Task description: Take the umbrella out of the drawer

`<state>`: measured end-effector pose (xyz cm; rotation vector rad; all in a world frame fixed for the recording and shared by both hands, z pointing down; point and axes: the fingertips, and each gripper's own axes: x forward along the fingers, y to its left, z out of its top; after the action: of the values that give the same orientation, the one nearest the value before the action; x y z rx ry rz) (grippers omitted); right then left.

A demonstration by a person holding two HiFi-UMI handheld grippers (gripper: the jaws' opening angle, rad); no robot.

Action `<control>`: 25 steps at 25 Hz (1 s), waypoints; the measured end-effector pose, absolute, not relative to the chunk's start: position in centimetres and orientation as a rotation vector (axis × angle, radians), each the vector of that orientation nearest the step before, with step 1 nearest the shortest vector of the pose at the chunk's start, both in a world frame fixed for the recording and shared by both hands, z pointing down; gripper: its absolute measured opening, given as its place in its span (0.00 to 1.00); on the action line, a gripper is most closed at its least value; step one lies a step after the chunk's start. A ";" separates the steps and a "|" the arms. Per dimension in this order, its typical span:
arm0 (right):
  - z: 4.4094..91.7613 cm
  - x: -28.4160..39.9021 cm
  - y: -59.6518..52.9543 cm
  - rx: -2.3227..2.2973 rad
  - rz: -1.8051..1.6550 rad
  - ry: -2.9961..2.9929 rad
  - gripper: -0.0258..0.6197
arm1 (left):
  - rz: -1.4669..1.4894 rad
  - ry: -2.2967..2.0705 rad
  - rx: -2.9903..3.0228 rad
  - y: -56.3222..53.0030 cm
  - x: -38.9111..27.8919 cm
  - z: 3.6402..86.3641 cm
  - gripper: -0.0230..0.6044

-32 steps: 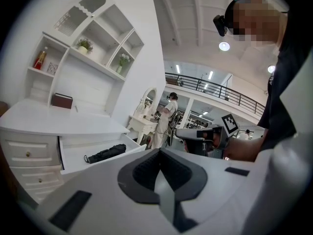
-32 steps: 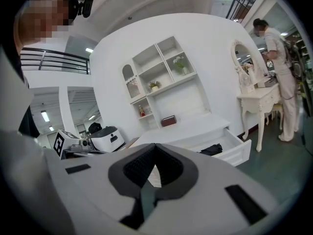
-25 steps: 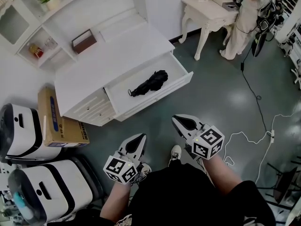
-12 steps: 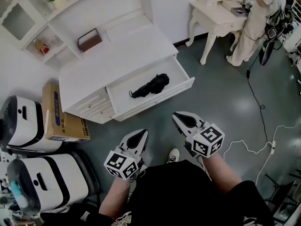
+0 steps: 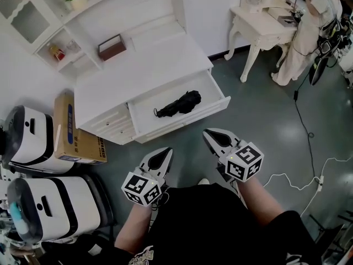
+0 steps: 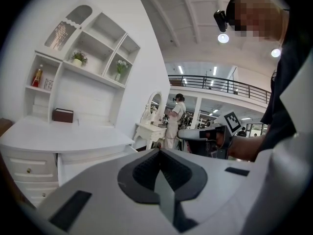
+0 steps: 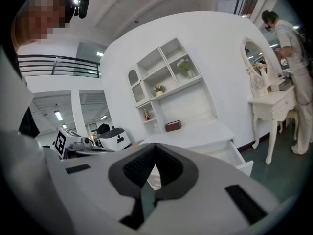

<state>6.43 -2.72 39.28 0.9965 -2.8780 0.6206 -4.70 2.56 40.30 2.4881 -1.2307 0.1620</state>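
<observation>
Nothing is done yet — the black umbrella [image 5: 179,104] lies in the open drawer [image 5: 193,116], well apart from the left gripper [image 5: 167,151] and right gripper [image 5: 206,132] — both closed and, it seems, empty.

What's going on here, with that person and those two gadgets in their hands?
A person stands in front of a white dresser, holding a gripper in each hand. The left gripper and the right gripper are both shut and empty, held out short of the furniture. The drawer is pulled open, and a folded black umbrella lies inside it, untouched. Neither gripper has reached it yet.
</observation>
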 end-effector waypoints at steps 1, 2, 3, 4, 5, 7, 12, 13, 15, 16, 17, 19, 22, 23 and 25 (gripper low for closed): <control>39.2 6.5 -2.9 0.995 0.621 -2.879 0.04 | 0.164 -1.235 2.488 2.4 -4.7 40.2 0.04; 39.2 6.6 -3.1 0.994 0.620 -2.878 0.04 | 0.166 -1.237 2.489 2.2 -4.7 40.2 0.04; 39.2 6.6 -3.3 0.995 0.618 -2.877 0.04 | 0.166 -1.237 2.490 2.0 -4.8 40.1 0.04; 39.2 6.5 -3.6 0.997 0.616 -2.875 0.04 | 0.168 -1.235 2.490 1.7 -4.8 40.2 0.04; 39.2 6.4 -3.8 0.999 0.617 -2.872 0.04 | 0.172 -1.232 2.488 1.4 -4.9 40.2 0.04; 39.4 6.3 -4.3 1.005 0.622 -2.865 0.04 | 0.183 -1.223 2.483 0.7 -5.1 40.6 0.04; 40.1 5.9 -5.5 1.040 0.631 -2.848 0.04 | 0.207 -1.184 2.474 -1.8 -5.7 42.0 0.04; 40.3 5.9 -5.8 1.053 0.635 -2.842 0.04 | 0.216 -1.166 2.481 -2.3 -5.6 42.3 0.04; 40.6 6.0 -6.7 1.086 0.641 -2.831 0.04 | 0.233 -1.128 2.501 -3.6 -5.4 42.5 0.04; 40.6 6.0 -7.2 1.104 0.644 -2.825 0.04 | 0.238 -1.110 2.510 -4.3 -5.3 42.6 0.04; 40.7 6.0 -7.7 1.122 0.648 -2.820 0.04 | 0.244 -1.092 2.518 -5.1 -5.3 42.6 0.04; 40.7 6.0 -8.5 1.161 0.657 -2.806 0.04 | 0.257 -1.055 2.530 -6.5 -5.4 42.8 0.04; 40.7 5.7 -9.9 1.216 0.665 -2.780 0.04 | 0.272 -1.003 2.546 -8.7 -5.8 43.0 0.04; 40.7 5.7 -10.4 1.234 0.668 -2.771 0.04 | 0.277 -0.987 2.549 -9.3 -5.9 43.1 0.04; 40.8 5.5 -11.4 1.270 0.679 -2.756 0.04 | 0.295 -0.956 2.557 -10.5 -6.2 43.5 0.04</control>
<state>5.52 -11.36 40.76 1.2704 -2.7555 0.6793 -6.18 -10.51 43.46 2.5573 -0.9563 0.2947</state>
